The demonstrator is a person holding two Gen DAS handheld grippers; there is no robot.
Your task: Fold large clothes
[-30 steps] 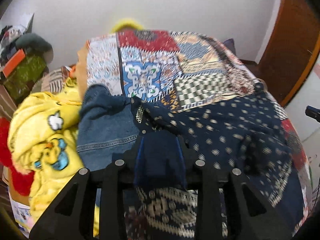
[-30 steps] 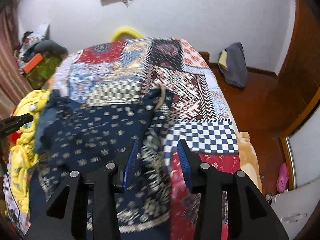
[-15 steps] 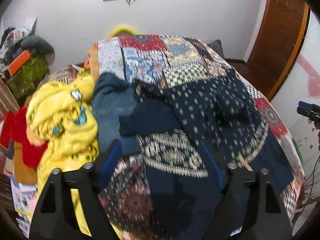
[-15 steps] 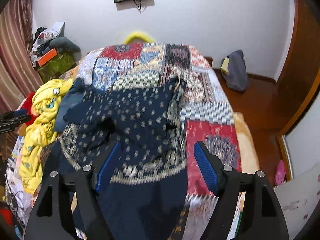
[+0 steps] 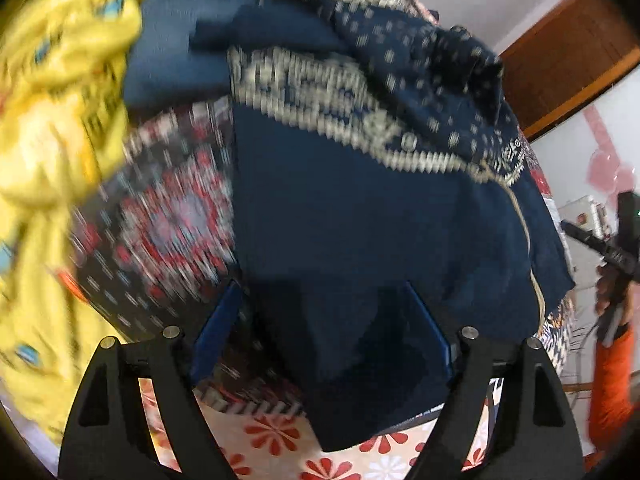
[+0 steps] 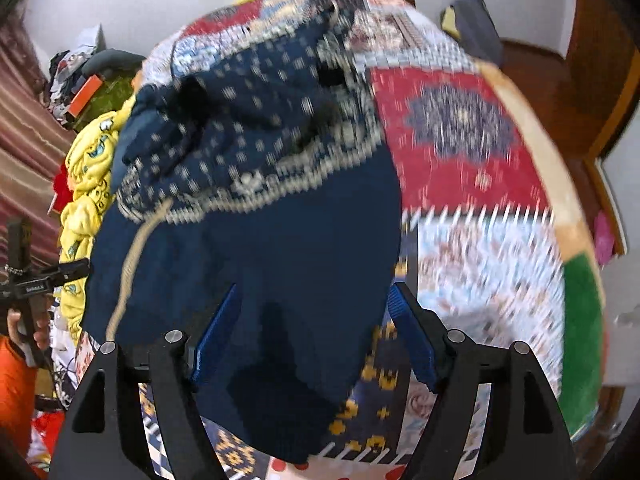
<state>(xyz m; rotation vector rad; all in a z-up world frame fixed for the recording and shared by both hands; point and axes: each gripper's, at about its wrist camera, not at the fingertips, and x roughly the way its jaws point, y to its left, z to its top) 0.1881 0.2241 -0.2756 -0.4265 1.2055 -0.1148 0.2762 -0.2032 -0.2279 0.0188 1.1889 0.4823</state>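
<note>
Both of your grippers are spread wide and hold nothing. The left gripper (image 5: 324, 336) has its blue pads on either side of the near hem of the navy patterned garment (image 5: 360, 208), and the right gripper (image 6: 312, 336) brackets the same hem from its own side; in both views the cloth lies between the pads without being pinched. The log of openings and the earlier views agree that the jaws have just been opening, so you have let the cloth go and are lining up a fresh grasp.

The garment lies on the patchwork bedspread (image 6: 460, 140), plain navy half nearest you, dotted upper half bunched toward 12 o'clock. A cream drawstring (image 5: 520, 216) trails along its edge at about 3 o'clock in the left view.

Here is what can go wrong. The hem sits right on the bedspread, so closing low may catch the cover along with the garment and drag both. The bunched dotted part is not flat; folding over it probably locks in a lump. The loose drawstring can snag a pad or end up hanging out of the fold. The yellow printed clothing (image 5: 48, 128) at 9 o'clock lies just beside the garment, and a wide sweep from your left could pull it in. Both views are blurred, so the exact hem edge is hard to judge.
</note>
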